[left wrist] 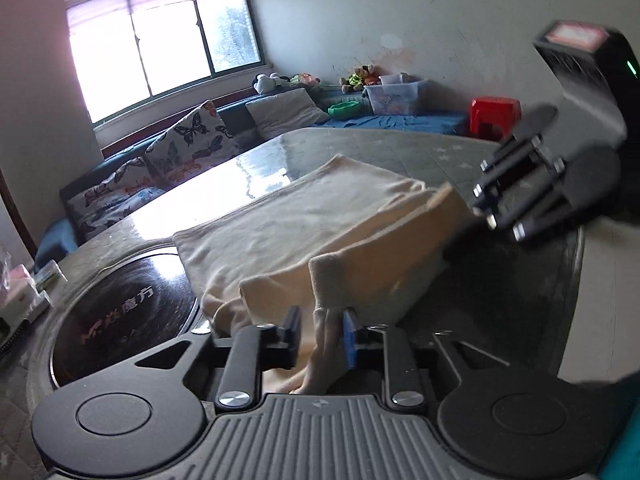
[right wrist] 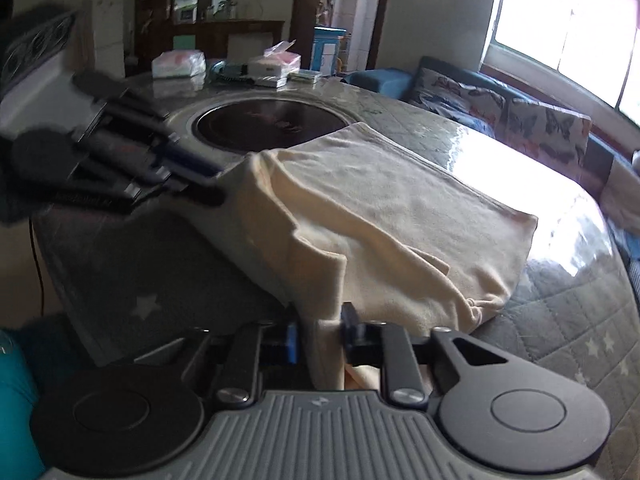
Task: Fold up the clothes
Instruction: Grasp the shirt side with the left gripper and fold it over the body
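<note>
A cream garment [left wrist: 304, 216] lies folded on the round table [left wrist: 460, 152], its near edge raised off the surface. In the left wrist view my left gripper [left wrist: 322, 334] is shut on a bunched near corner of it, cloth pinched between the pads. The right gripper [left wrist: 480, 216] holds the other raised corner at the right. In the right wrist view my right gripper [right wrist: 320, 338] is shut on a fold of the garment [right wrist: 380, 200]. The left gripper [right wrist: 216, 180] shows blurred at the left, gripping the far corner.
A round black cooktop [right wrist: 272, 124] is set into the table [right wrist: 560, 312] just beyond the garment. Tissue packs and boxes [right wrist: 264, 66] sit at the table's far end. A sofa with butterfly cushions [left wrist: 180, 148] and a red stool [left wrist: 494, 114] stand past the table.
</note>
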The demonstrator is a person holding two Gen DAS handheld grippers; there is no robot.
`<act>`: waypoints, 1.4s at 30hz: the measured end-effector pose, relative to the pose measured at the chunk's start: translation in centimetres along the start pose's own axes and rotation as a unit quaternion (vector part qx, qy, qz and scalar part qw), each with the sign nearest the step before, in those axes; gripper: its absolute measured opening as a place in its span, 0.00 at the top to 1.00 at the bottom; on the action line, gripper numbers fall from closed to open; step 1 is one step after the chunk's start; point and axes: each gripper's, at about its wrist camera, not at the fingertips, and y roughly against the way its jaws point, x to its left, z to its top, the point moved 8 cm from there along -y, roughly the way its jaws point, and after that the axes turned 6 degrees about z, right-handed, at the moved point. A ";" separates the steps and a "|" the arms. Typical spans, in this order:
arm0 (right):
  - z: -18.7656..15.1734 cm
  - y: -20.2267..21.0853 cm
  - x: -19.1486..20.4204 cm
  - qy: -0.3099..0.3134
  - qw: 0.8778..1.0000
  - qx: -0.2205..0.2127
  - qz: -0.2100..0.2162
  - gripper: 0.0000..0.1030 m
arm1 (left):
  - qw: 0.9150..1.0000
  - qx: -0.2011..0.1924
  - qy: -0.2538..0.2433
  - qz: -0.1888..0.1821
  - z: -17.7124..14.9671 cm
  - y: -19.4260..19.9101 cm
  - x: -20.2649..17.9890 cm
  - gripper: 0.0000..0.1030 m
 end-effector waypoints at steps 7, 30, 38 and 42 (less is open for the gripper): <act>1.3 0.3 -1.0 -0.033 0.999 -0.018 -0.001 0.88 | 0.997 0.001 -0.067 0.029 -2.3 0.6 -0.8 0.66; 1.5 8.6 4.3 0.005 0.999 -0.047 0.025 0.92 | 0.999 -0.028 0.012 0.021 0.4 6.7 2.0 0.92; 7.1 6.2 -2.1 -0.018 0.998 -0.062 -0.009 0.92 | 0.995 -0.045 0.051 0.069 6.4 -0.3 6.3 0.92; 9.6 2.4 -7.1 -0.037 0.998 -0.048 -0.029 0.92 | 0.993 -0.011 0.075 0.086 7.4 -6.4 7.8 0.91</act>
